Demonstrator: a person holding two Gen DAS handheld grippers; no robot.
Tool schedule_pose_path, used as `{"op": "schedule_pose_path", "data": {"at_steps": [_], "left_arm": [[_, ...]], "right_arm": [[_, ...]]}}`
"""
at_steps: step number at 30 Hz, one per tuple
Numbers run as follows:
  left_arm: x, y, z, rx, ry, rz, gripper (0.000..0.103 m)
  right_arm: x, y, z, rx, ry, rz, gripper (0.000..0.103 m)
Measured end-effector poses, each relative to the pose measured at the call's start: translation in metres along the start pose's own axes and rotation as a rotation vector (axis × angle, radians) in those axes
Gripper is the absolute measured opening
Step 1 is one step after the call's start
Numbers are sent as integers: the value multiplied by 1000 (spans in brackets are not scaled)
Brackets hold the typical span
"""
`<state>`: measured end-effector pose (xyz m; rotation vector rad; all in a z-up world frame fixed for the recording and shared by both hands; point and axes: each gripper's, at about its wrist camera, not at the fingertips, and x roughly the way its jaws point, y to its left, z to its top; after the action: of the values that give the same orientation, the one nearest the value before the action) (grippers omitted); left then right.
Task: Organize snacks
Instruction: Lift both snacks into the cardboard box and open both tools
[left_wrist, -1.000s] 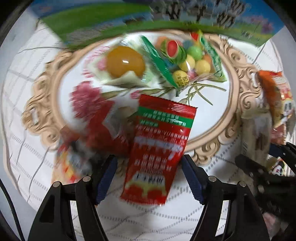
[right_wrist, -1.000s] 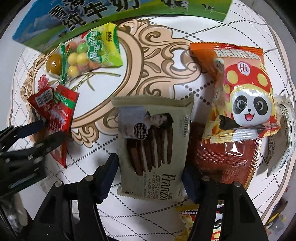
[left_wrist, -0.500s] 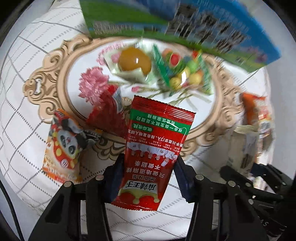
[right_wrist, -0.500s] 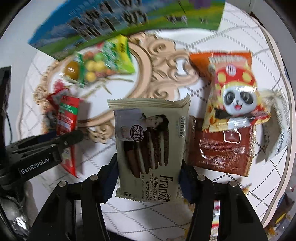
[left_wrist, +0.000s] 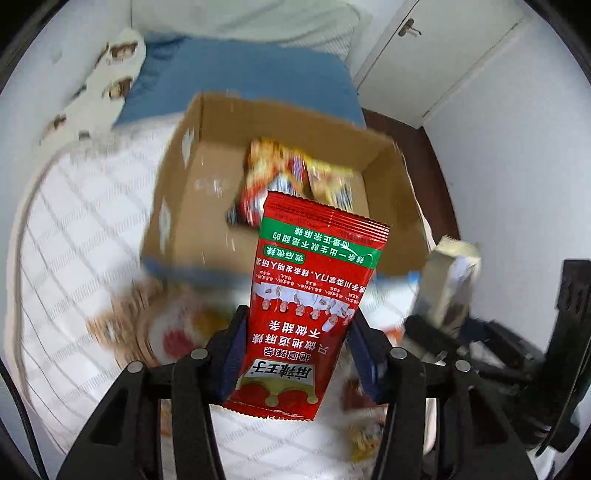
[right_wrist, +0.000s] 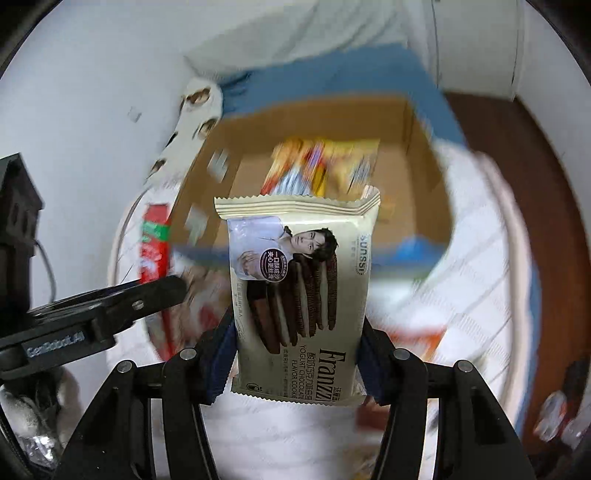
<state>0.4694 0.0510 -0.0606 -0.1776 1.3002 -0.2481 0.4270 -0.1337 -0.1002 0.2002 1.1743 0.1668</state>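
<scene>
My left gripper (left_wrist: 295, 354) is shut on a red snack packet (left_wrist: 306, 295) and holds it in the air in front of an open cardboard box (left_wrist: 207, 177). My right gripper (right_wrist: 295, 354) is shut on a beige Franzzi cookie packet (right_wrist: 299, 280), also raised toward the box (right_wrist: 424, 177). Several orange and yellow snack bags (left_wrist: 291, 173) lie inside the box. The left gripper's fingers (right_wrist: 155, 291) and its red packet (right_wrist: 155, 243) show at the left of the right wrist view. The cookie packet (left_wrist: 447, 280) shows at the right of the left wrist view.
The box stands on a white quilted cloth (left_wrist: 74, 236). An ornate tray (left_wrist: 129, 325) with snacks lies blurred below the packets. A blue cushion (left_wrist: 240, 74) lies behind the box. A white wall and door (left_wrist: 461, 48) are at the back.
Both grippers have lifted their packets off the cloth and tilted up from the tray toward the cardboard box, which has come into view.
</scene>
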Motion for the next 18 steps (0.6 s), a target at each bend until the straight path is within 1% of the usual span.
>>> {"op": "schedule_pose_path", "data": {"at_steps": [1,3,4,5,6,7,9,12,16,17,18], "left_arm": [[6,0,12,2,-4,13,49],[13,3,40,1,2,32,49],[22,3,44,-1,6,38,49],[36,6,53,-5,12,49,49],[46,9,64,-4,25,69,49],[60,11,73,-6,36,84,49],[90,17,87,-25,57,109,49],[129,33,108,-46,94,144,49],[159,42,132,-37,131,163,50],[168,45,137,-33,134,172,53],[175,47,141,-11,133,151,57]], "right_arm": [[2,-3,8,0,-5,-15,60],[10,-12,40,3,-5,-66,60],[14,-16,51,3,-1,-81,60],[17,-20,59,5,4,-91,60],[25,-25,72,7,15,-113,60],[39,-27,80,9,21,-124,60],[53,-36,97,14,43,-154,60],[80,-51,115,14,75,-188,60],[118,-63,134,18,114,-217,61],[125,-67,136,25,127,-218,61],[133,-70,138,32,145,-225,67]]}}
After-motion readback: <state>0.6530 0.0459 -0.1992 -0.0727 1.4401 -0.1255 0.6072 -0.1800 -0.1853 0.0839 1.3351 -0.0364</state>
